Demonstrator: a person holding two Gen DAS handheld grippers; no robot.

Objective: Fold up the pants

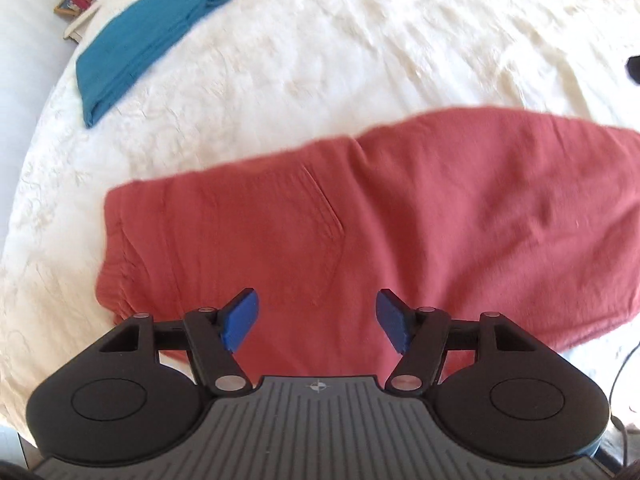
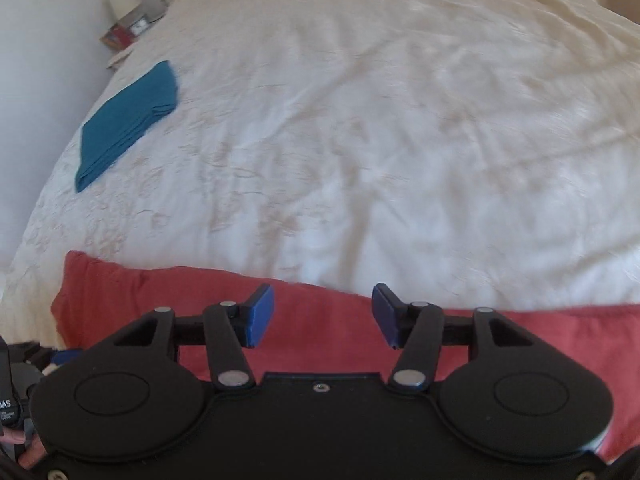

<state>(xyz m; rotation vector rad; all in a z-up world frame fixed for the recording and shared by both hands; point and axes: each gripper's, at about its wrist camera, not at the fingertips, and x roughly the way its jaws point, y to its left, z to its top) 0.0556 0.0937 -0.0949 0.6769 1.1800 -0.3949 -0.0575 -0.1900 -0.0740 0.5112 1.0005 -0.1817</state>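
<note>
Pants (image 1: 400, 216) on bed (image 1: 320, 60)

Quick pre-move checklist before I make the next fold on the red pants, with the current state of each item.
1. Left gripper jaws open, nothing held: ok.
2. Right gripper jaws open, nothing held: ok.
3. Red pants lying flat on the bed cover: ok.
4. Pants fully folded: cannot tell, right end runs out of view.
5. Folded blue garment lies apart from the pants: ok.

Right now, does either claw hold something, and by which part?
Nothing is held. Both the left claw and the right claw are open above the red pants.
</note>
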